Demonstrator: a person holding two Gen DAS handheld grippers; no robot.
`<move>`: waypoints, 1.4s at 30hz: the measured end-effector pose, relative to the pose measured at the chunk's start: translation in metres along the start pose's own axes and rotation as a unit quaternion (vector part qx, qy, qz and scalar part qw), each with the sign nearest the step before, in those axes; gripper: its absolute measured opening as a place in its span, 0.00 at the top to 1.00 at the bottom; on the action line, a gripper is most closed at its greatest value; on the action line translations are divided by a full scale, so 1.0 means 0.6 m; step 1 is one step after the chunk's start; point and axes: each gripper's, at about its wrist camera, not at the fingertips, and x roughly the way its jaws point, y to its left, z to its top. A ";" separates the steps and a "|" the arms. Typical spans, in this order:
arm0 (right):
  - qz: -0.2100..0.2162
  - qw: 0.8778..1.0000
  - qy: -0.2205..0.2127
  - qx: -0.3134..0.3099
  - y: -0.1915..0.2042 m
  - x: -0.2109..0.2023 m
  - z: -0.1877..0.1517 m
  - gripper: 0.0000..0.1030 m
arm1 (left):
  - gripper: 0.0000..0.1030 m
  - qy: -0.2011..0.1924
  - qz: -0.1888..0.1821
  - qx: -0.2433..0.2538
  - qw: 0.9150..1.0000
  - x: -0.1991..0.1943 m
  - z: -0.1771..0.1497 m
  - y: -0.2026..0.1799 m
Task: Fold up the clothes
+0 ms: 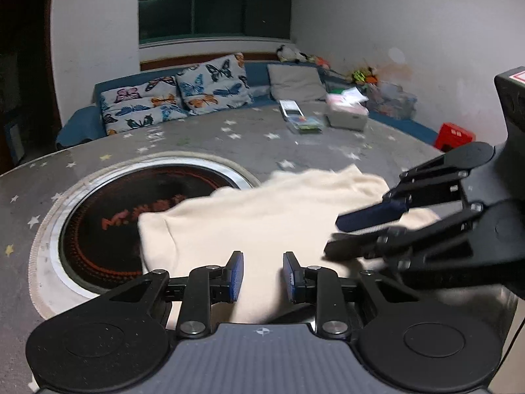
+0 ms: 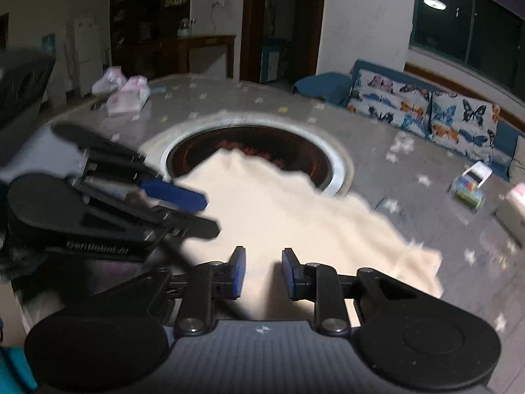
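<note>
My left gripper [image 1: 263,277] sat at the bottom centre of the left wrist view, its two blue-padded fingers spread apart with nothing between them but the cream-coloured soft garment [image 1: 262,220] lying below. That garment was spread in a rumpled heap across the middle of the frame on the grey star-patterned round table [image 1: 203,144], and its left part lay over the dark circular inset with a pale rim [image 1: 98,229] set into the table top. My right gripper [image 1: 334,234] reached in from the right edge of that view, its fingers held a little apart above the right side of the cloth; I could not tell whether they touched the fabric.

In the right wrist view my right gripper [image 2: 264,272] filled the bottom centre, fingers spread and empty, over the near edge of the garment [image 2: 295,216], which ran from the inset [image 2: 341,167] in the middle down towards the lower right. My left gripper [image 2: 210,215] came in from the left edge, blurred, fingers a little apart over the cloth.

Butterfly-printed cushions [image 1: 177,95] leaned on a blue sofa [image 1: 78,121] in the upper half of the left view, and a white box with a pink top [image 1: 347,111] stood on the table at upper right.
</note>
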 end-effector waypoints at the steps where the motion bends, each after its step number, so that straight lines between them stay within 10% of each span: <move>1: -0.006 1.000 -0.006 -0.009 0.009 0.003 -0.010 0.78 | 0.73 0.000 0.001 0.007 1.000 0.000 -0.005 -0.004; 28: 0.003 1.000 0.009 -0.019 0.012 -0.032 -0.023 0.78 | 0.70 -0.006 0.024 0.013 1.000 -0.021 -0.025 -0.012; 42: 0.049 0.995 -0.003 -0.088 0.064 -0.031 0.035 0.72 | 0.70 0.004 0.017 -0.125 0.992 -0.047 -0.033 0.080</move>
